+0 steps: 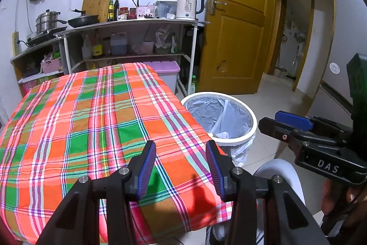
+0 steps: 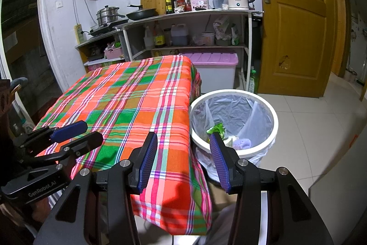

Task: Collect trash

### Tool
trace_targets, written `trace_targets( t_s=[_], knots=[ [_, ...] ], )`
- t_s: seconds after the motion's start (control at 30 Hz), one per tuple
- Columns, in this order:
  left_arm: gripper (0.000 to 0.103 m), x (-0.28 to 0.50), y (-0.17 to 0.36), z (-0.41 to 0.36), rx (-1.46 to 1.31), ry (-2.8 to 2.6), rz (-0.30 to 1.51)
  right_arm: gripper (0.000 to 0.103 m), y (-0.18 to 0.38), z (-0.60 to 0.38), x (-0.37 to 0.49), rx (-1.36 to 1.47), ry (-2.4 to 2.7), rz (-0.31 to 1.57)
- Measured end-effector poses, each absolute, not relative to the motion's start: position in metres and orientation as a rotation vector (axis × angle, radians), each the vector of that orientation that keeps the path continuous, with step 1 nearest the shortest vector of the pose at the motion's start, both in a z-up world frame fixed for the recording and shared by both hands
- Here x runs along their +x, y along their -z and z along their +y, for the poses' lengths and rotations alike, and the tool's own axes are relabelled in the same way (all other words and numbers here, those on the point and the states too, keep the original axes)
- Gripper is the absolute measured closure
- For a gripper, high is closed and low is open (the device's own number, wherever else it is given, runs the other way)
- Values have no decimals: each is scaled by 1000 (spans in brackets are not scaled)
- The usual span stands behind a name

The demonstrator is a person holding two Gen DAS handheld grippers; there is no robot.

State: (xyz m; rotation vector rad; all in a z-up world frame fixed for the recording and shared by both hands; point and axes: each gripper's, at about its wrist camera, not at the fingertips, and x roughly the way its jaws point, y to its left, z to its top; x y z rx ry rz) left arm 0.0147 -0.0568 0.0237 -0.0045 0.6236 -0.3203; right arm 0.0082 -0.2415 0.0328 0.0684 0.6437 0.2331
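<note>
- Left gripper (image 1: 181, 148): jaws spread above the near part of the plaid tablecloth (image 1: 96, 121), nothing between the blue pads; the lower frame cuts off its body.
- Right gripper (image 2: 183, 141): jaws likewise spread and empty, poised over the table's near corner; its right finger (image 2: 219, 160) overlaps part of the bin's contents.
- In the left wrist view the right gripper (image 1: 289, 123) enters from the right edge, seen side-on; the hand that bears it is dark and mostly cut off.
- In the right wrist view the left gripper (image 2: 75, 132) appears at the left edge, side-on.
- Trash bin (image 2: 273, 121): white, lined with a translucent bag, on the tiled floor just beside the table's right edge.
- Trash (image 2: 216, 129): lies at the bottom of the bin; a green scrap, a pale piece and a purplish lump are visible, their nature hard to make out. From the left wrist view the rim (image 1: 252, 123) hides nearly all of it.
- Shelf unit (image 1: 128, 24) behind the table: the table's far edge hides its lowest tier.
</note>
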Motion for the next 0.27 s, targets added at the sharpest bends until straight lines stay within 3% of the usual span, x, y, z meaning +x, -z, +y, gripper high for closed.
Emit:
trace_targets(
  t_s=[0.27],
  knots=[
    [58,15,-23,-55,-4,311,619,54,-33,-241,9,69,-232,645]
  ],
)
